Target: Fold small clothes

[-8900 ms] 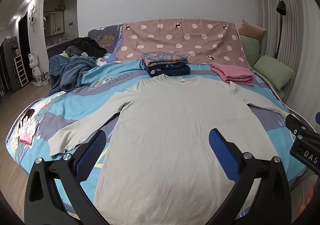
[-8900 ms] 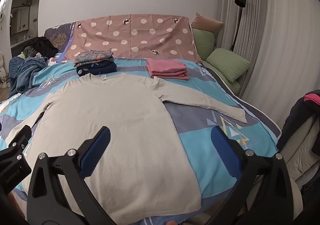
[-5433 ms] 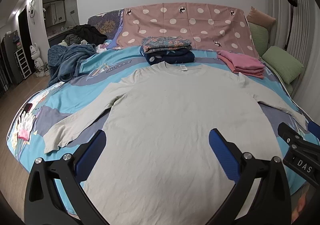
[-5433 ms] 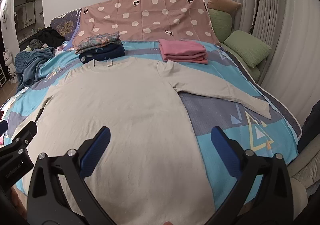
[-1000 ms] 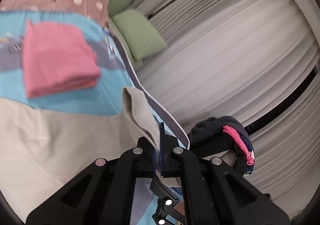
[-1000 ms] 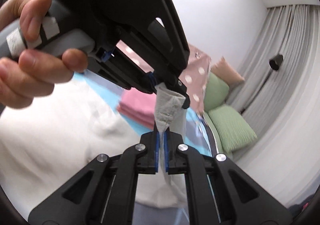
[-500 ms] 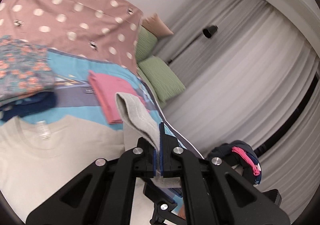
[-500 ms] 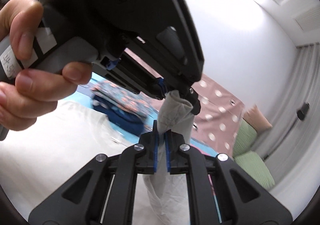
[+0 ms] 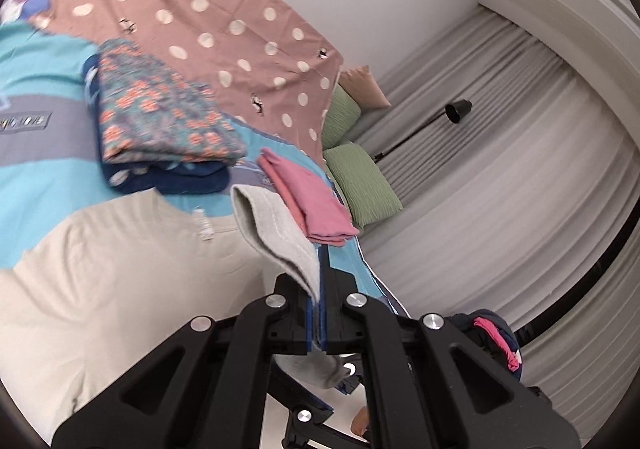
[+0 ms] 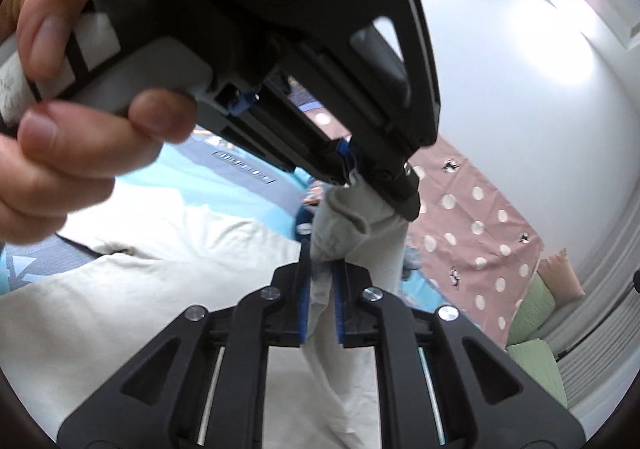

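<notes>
A beige long-sleeved shirt point(image 9: 100, 289) lies spread on the bed. Its right sleeve point(image 9: 276, 237) is lifted off the bed. My left gripper point(image 9: 319, 313) is shut on the sleeve's cuff, which sticks up between its blue pads. My right gripper point(image 10: 320, 297) is shut on the same sleeve point(image 10: 344, 225) just below the left gripper, which fills the top of the right wrist view point(image 10: 352, 169) with the hand that holds it. The rest of the sleeve hangs down behind my right gripper onto the shirt body point(image 10: 140, 289).
A folded floral and navy stack point(image 9: 160, 129) and a folded pink garment point(image 9: 316, 205) lie beyond the shirt's collar. A pink polka-dot cover point(image 9: 208, 25), green pillows point(image 9: 360, 177), a floor lamp point(image 9: 456, 113) and grey curtains point(image 9: 520, 169) stand behind.
Both grippers, each shut on the sleeve, have carried it further left over the shirt body. The view has swung from the pink garment toward the floral stack and collar.
</notes>
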The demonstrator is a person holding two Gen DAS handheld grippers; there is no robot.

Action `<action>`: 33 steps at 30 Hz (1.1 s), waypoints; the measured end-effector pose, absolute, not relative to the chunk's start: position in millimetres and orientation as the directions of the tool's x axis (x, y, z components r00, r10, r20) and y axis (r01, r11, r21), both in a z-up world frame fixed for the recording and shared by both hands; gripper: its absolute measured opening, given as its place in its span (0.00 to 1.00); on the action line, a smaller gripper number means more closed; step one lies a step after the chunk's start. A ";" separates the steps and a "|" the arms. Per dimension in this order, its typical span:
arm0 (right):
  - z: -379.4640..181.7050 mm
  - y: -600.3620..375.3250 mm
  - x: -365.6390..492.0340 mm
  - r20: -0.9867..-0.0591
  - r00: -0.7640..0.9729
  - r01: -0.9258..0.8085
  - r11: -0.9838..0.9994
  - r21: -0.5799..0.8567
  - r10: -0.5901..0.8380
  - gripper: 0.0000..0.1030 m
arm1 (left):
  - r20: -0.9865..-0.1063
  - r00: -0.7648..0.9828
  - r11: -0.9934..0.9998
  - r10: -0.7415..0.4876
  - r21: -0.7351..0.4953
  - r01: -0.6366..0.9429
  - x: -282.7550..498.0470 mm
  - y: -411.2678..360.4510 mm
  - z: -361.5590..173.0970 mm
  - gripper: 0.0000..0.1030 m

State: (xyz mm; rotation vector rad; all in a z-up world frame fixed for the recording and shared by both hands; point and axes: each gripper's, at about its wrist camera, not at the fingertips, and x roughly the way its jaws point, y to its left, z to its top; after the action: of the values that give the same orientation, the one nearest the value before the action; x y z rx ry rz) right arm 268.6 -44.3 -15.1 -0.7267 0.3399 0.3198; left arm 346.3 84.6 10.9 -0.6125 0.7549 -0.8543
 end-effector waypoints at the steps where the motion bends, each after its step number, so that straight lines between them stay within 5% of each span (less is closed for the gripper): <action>1: -19.3 -40.2 268.4 -0.418 0.893 -0.406 0.696 -0.591 0.166 0.08 | -0.334 0.438 0.519 -0.834 -0.744 0.421 346.6 90.8 3.8 0.01; 20: -87.3 23.8 256.6 -0.570 0.784 -0.589 0.585 -0.558 0.245 0.14 | -0.338 0.500 0.506 -0.797 -0.826 0.249 320.7 163.8 -76.1 0.01; 23: -91.4 22.6 257.2 -0.581 0.774 -0.607 0.557 -0.568 0.251 0.33 | -0.356 0.495 0.506 -0.793 -0.837 0.208 326.1 171.1 -91.2 0.01; 33: -63.1 -63.2 252.4 -0.604 0.771 -0.534 0.723 -0.438 0.203 0.48 | -0.407 0.491 0.535 -0.770 -0.832 0.148 330.0 183.6 -120.0 0.01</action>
State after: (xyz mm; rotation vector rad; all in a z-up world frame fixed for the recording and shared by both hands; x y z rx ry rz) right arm 252.4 -63.2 -63.1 -0.6417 0.5563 0.4309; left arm 330.0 183.6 -120.0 -0.8241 0.8844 -0.6417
